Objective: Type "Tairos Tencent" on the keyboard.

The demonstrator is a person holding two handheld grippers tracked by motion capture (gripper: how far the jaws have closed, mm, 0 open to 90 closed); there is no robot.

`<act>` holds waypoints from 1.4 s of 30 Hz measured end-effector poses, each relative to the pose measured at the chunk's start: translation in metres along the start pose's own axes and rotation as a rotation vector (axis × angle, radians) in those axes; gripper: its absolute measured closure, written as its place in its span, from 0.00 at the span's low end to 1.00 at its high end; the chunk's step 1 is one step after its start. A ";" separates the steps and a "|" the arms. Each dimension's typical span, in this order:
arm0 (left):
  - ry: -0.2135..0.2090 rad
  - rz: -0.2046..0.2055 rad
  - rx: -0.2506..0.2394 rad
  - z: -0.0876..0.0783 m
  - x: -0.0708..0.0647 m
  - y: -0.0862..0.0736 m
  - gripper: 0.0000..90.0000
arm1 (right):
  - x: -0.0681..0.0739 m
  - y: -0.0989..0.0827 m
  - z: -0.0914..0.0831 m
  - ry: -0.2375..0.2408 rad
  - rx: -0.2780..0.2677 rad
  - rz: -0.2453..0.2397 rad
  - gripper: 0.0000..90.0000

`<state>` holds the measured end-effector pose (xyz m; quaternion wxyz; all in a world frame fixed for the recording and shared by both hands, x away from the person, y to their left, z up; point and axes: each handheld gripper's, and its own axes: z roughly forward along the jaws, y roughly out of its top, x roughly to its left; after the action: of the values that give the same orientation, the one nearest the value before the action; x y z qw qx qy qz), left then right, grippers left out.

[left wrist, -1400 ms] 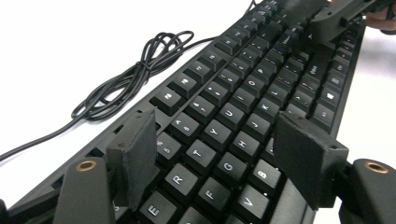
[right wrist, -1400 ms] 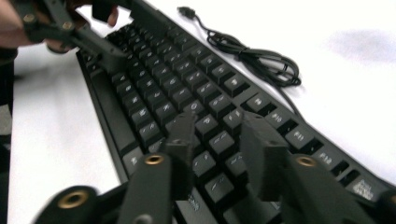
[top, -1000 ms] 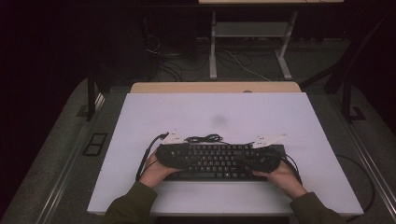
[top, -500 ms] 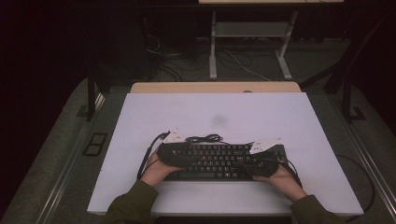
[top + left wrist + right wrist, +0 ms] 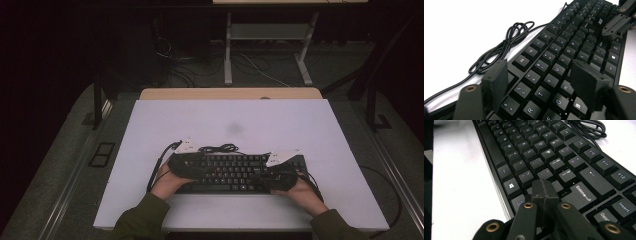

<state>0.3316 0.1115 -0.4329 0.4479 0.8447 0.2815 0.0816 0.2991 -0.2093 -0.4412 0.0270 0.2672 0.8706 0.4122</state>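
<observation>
Hovering over the black keyboard at lower centre, the left gripper has jaws apart, just closing slightly, nothing between them. The right gripper, jaws together, is over the lower right keys.
</observation>
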 end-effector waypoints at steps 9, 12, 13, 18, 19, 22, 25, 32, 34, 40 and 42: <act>0.020 0.004 0.013 -0.002 0.000 0.001 0.58 | 0.000 0.000 0.000 -0.002 -0.001 0.001 0.99; 0.018 0.003 0.015 -0.003 0.000 0.001 0.70 | 0.000 0.000 0.000 -0.002 -0.001 0.001 0.99; 0.016 0.005 0.021 -0.003 0.000 0.001 0.74 | 0.000 0.000 0.000 -0.002 -0.001 0.001 0.99; 0.011 0.004 0.039 -0.004 0.000 0.002 0.92 | 0.001 0.000 0.000 -0.004 0.000 0.001 0.99; 0.011 0.004 0.039 -0.004 0.000 0.002 0.95 | 0.001 0.000 0.000 -0.004 0.000 0.001 0.99; -0.007 0.010 0.066 -0.003 0.000 0.003 0.99 | 0.001 0.000 0.000 -0.004 0.000 0.001 0.99; -0.014 0.009 0.078 -0.002 0.000 0.003 0.99 | 0.000 0.000 0.000 -0.004 0.000 0.001 0.99; -0.022 0.003 0.103 0.000 -0.001 0.002 0.99 | 0.001 0.000 0.000 -0.005 0.000 0.000 0.99; -0.023 0.003 0.109 0.001 -0.001 0.002 0.99 | 0.001 0.000 0.000 -0.005 0.000 0.001 0.99; -0.027 0.000 0.112 0.001 0.000 0.002 0.99 | 0.001 0.000 0.000 -0.005 0.000 0.001 0.99; -0.030 0.003 0.119 0.001 0.000 0.001 0.99 | 0.001 0.000 0.000 -0.005 0.000 0.000 0.99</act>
<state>0.3328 0.1106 -0.4321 0.4008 0.8714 0.2779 0.0528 0.2984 -0.2090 -0.4412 0.0293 0.2682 0.8705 0.4115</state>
